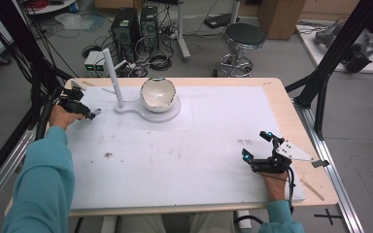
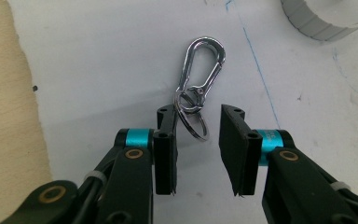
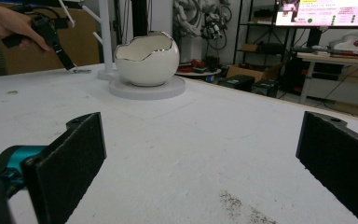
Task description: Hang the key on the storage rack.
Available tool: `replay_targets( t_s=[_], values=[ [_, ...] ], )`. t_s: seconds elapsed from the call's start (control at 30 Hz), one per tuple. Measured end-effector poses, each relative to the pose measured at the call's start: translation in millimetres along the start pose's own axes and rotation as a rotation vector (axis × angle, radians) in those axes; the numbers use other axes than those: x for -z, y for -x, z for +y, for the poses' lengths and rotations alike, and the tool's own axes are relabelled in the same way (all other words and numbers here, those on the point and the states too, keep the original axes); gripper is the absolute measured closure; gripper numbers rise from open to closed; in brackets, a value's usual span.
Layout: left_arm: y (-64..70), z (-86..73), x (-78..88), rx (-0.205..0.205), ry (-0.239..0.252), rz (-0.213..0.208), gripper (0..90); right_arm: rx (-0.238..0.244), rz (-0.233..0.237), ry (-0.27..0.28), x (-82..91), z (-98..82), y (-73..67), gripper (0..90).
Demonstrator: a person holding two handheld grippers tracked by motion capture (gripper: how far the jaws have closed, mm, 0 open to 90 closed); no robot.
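Between left hand-held gripper (image 2: 198, 135) jaws lies a carabiner (image 2: 201, 65).

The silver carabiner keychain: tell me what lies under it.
The silver carabiner keychain and its split ring lie flat on the white foam table cover. Whatever is directly beneath the metal is hidden.
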State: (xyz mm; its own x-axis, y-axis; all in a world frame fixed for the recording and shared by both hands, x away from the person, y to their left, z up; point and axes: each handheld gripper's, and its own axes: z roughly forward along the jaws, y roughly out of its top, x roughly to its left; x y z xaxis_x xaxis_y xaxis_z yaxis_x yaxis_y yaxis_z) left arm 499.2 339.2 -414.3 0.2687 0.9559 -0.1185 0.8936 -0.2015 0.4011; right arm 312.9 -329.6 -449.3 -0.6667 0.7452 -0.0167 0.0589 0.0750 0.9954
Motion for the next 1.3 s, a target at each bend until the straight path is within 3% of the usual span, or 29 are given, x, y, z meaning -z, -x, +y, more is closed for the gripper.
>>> replay_targets(
  t_s=[0.9, 1.3],
  values=[
    [-0.3, 3.0, -0.2, 0.09, 0.037, 0.0, 82.7, -0.001, 0.002, 0.002, -0.2, -0.1, 0.1, 0.6],
    [-0.1, 3.7, -1.8, 0.109, 0.021, 0.003, 87.2, -0.001, 0.002, 0.001, -0.1, -0.1, 0.1, 0.6]
  ],
)
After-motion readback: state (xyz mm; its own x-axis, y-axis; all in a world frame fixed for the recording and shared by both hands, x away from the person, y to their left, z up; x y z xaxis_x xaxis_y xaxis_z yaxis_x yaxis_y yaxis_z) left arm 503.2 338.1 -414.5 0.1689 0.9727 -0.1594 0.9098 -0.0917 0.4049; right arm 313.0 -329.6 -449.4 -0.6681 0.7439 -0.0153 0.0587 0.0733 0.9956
